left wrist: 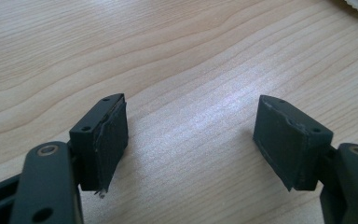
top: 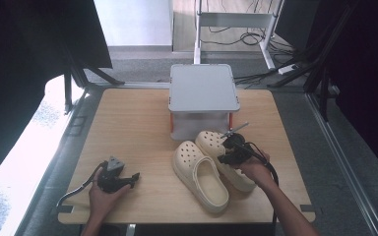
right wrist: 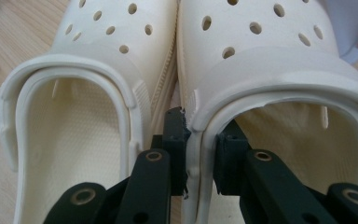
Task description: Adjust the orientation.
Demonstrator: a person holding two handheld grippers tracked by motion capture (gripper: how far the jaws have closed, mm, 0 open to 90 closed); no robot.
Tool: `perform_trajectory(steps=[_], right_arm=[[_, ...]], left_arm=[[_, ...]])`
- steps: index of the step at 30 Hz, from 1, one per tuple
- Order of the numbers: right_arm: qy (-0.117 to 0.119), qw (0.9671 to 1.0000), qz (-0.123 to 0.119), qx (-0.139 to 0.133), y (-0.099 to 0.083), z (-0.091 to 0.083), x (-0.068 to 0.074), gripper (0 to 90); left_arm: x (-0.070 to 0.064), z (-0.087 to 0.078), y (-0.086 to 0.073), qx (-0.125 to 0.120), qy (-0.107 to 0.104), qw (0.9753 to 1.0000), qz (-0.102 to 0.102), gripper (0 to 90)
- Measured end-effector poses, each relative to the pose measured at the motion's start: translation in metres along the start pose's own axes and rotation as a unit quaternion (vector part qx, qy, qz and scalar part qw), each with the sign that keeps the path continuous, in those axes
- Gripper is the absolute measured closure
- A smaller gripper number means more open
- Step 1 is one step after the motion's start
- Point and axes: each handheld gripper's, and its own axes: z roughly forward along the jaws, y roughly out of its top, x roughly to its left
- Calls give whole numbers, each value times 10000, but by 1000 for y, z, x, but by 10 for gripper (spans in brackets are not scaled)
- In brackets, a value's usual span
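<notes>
Our right claw (right wrist: 200, 154) is clamped on the inner side wall of the right-hand cream foam clog (right wrist: 279, 88), one jaw inside the opening, one in the gap beside its twin. That perforated clog (top: 225, 160) runs long from 5 toward 11 o'clock, toe touching the grey lidded plastic box (top: 203, 88) at 12. The second cream clog (top: 200, 174) lies just beside it at 9 o'clock. Our left claw (left wrist: 191, 140) hangs apart, holding nothing, over bare light wooden bench (top: 128, 123), well off at 8 o'clock, so the right hand is nearer.
</notes>
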Motion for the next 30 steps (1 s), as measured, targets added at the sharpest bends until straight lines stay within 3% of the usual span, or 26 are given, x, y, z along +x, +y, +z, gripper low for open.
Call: perform_trajectory(steps=[8, 13, 14, 15, 16, 20, 26, 30], right_arm=[[6, 9998, -20, 181, -2, 19, 8, 779], [21, 10000, 5, 94, -5, 18, 7, 755], [11, 10000, -28, 42, -6, 17, 6, 700], [11, 10000, -28, 42, -6, 17, 6, 700], [-34, 10000, -26, -3, -6, 14, 6, 632], [-71, 10000, -49, -48, -10, 6, 5, 584], [36, 9998, -5, -178, -19, -12, 1, 576], [56, 9998, 22, -207, -21, -14, 1, 563]], left_arm=[[0, 0, 0, 1, -6, 10000, 6, 266], [0, 0, 0, 2, -3, 10000, 7, 266], [0, 0, 0, 1, -3, 10000, 7, 266], [0, 0, 0, 2, -3, 10000, 8, 266], [0, 0, 0, 2, -4, 10000, 8, 266], [0, 0, 0, 3, -6, 10000, -7, 266], [0, 0, 0, -3, 1, 10000, -17, 266], [0, 0, 0, -3, 1, 10000, -17, 266]])
